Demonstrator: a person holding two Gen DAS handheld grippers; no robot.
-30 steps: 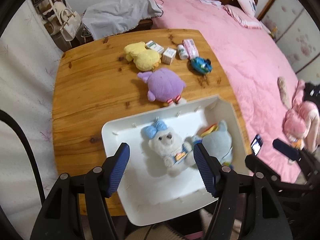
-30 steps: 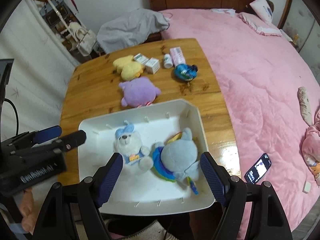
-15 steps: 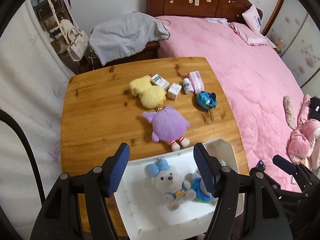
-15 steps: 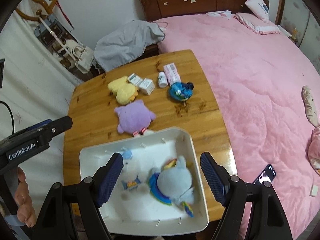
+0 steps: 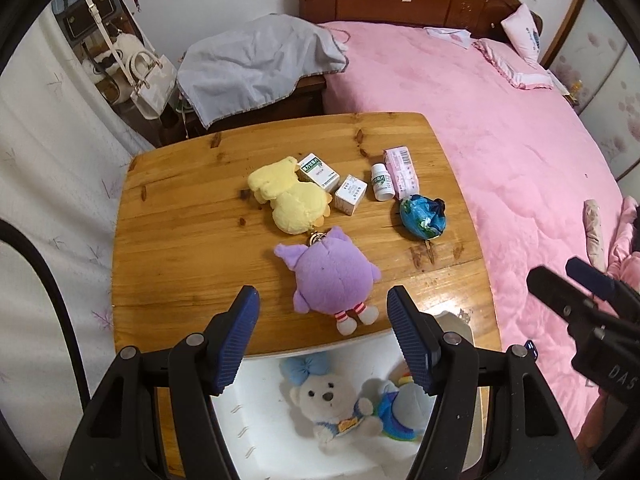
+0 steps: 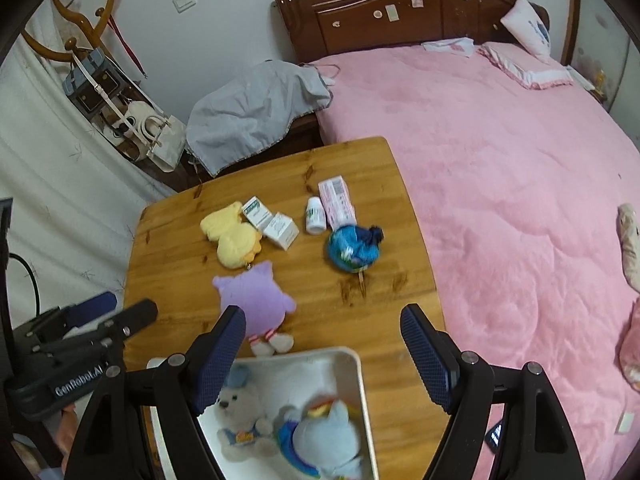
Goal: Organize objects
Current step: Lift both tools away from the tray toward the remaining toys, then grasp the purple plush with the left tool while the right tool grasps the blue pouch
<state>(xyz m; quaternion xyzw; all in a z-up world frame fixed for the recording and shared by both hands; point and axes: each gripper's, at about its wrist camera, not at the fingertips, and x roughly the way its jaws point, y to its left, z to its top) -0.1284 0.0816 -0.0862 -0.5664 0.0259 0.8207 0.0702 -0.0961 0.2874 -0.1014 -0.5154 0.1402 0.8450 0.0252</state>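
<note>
1. Both grippers, left gripper [image 5: 322,334] and right gripper [image 6: 320,354], hang released and empty above the table's near edge.
2. White tray [image 5: 260,408] already holds two plush toys.
3. Purple plush [image 5: 334,276] lies just beyond it; I would grasp its round body, not the thin legs.

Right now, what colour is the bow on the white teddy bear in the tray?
Light blue bow, clearest in the left wrist view.
</note>
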